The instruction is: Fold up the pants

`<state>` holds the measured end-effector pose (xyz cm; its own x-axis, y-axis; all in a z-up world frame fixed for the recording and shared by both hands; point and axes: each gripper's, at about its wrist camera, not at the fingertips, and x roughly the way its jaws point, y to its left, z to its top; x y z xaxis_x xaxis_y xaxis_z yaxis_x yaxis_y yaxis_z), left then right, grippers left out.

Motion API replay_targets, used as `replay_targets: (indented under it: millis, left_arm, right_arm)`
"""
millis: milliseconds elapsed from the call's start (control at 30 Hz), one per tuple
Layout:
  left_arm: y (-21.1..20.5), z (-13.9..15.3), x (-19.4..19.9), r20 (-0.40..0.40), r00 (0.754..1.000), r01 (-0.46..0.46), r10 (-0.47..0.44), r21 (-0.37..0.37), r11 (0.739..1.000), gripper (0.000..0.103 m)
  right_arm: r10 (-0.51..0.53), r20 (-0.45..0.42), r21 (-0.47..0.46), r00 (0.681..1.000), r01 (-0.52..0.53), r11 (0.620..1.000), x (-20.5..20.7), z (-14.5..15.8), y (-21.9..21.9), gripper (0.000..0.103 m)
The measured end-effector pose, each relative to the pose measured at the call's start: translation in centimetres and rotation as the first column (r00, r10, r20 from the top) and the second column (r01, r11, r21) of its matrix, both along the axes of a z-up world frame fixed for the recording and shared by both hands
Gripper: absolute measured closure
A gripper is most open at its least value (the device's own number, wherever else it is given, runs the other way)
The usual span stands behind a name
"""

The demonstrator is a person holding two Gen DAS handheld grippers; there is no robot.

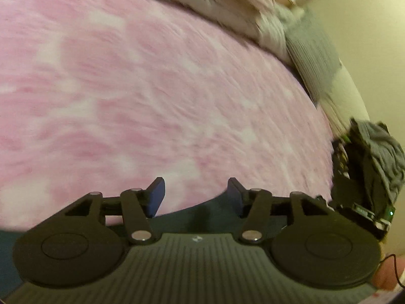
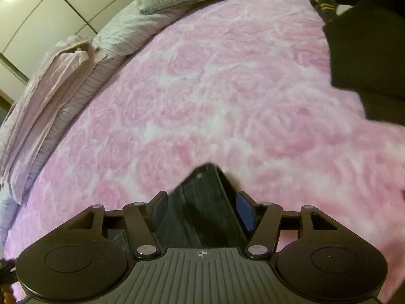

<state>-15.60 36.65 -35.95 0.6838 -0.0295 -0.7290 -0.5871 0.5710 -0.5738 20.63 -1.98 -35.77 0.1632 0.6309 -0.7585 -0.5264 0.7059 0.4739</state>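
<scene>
The right claw [image 2: 202, 204] stands with its jaws apart, a dark fold of the pants [image 2: 205, 202] lying loosely between the 2 pads, its long axis running straight ahead from the claw onto the pink rose-patterned blanket [image 2: 202, 88] of the bed. The left claw [image 1: 196, 197] is likewise spread wide with nothing pinched, a dark edge of cloth just beneath it. Striped pillows [image 2: 76, 81] line the blanket's far edge.
</scene>
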Motion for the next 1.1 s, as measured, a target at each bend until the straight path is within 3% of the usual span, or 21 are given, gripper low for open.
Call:
replay_targets:
  millis: [267,333,367,400,433,500,567,633,733,833,867,933,1000,1100]
  left_arm:
    - [0.2,-3.6,5.0,0.014,0.986,0.167,-0.168,-0.169,0.971,0.051]
    - [0.3,-4.2,5.1,0.006,0.984,0.176,-0.178,-0.186,0.967,0.054]
    - [0.0,-4.3,5.3,0.005,0.982,0.184,-0.187,-0.183,0.966,0.065]
    - [-0.2,-4.3,5.6,0.012,0.979,0.202,-0.203,-0.172,0.964,0.075]
    - [-0.5,-4.1,5.9,0.021,0.976,0.218,-0.218,-0.157,0.963,0.1]
    - [-1.4,-3.5,5.8,0.023,0.975,0.221,-0.219,-0.067,0.973,0.103]
    - [-2.0,-2.9,5.2,0.039,0.984,0.171,-0.172,0.029,0.985,0.103]
    - [-2.7,-3.6,4.7,0.027,0.993,0.11,-0.112,0.072,0.991,0.103]
    - [-5.2,-5.0,6.0,-0.083,0.989,0.139,-0.123,0.226,0.964,0.101]
    - [-6.1,-4.1,5.8,-0.089,0.994,0.081,-0.056,0.31,0.947,0.101]
    - [-6.2,-3.5,5.3,-0.084,0.996,0.049,-0.021,0.343,0.938,0.1]
    - [-6.7,-1.5,3.8,-0.071,0.996,-0.016,0.051,0.425,0.905,0.093]
    - [-7.1,0.1,1.5,-0.068,0.993,-0.057,0.095,0.432,0.9,0.089]
    - [-9.0,1.9,-3.1,-0.058,0.99,-0.092,0.126,0.404,0.91,0.088]
  right_arm:
    - [0.062,-0.105,0.119,0.992,-0.049,0.992,1.9,-2.1,-0.7,0.047]
    - [0.089,-0.107,0.136,0.99,-0.074,0.988,1.8,-2.3,-0.7,0.059]
    - [0.101,-0.101,0.135,0.99,-0.087,0.987,1.8,-2.4,-0.6,0.084]
    - [0.123,-0.108,0.139,0.987,-0.108,0.984,1.8,-2.5,-0.5,0.094]
    - [0.14,-0.1,0.154,0.985,-0.123,0.98,1.6,-2.4,-0.5,0.095]
    - [0.151,-0.005,0.127,0.988,-0.149,0.981,0.6,-1.4,-0.5,0.097]
    - [0.114,0.063,0.096,0.991,-0.12,0.988,-0.2,-0.9,-0.8,0.097]
    - [0.104,0.123,0.043,0.987,-0.11,0.993,-1.0,-1.4,-0.5,0.097]
    - [0.125,0.182,-0.051,0.975,-0.117,0.992,-2.1,-2.9,1.3,0.095]
    - [0.127,0.234,-0.108,0.964,-0.104,0.989,-2.3,-2.5,1.8,0.076]
    - [0.111,0.277,-0.153,0.955,-0.07,0.986,-2.6,-1.8,1.5,0.061]
    - [0.075,0.4,-0.217,0.913,0.015,0.976,-3.8,-0.1,0.2,0.06]
    - [0.023,0.449,-0.213,0.893,0.082,0.974,-5.1,2.1,-2.2,0.06]
    - [-0.003,0.433,-0.164,0.901,0.082,0.983,-8.5,4.5,-6.0,0.06]
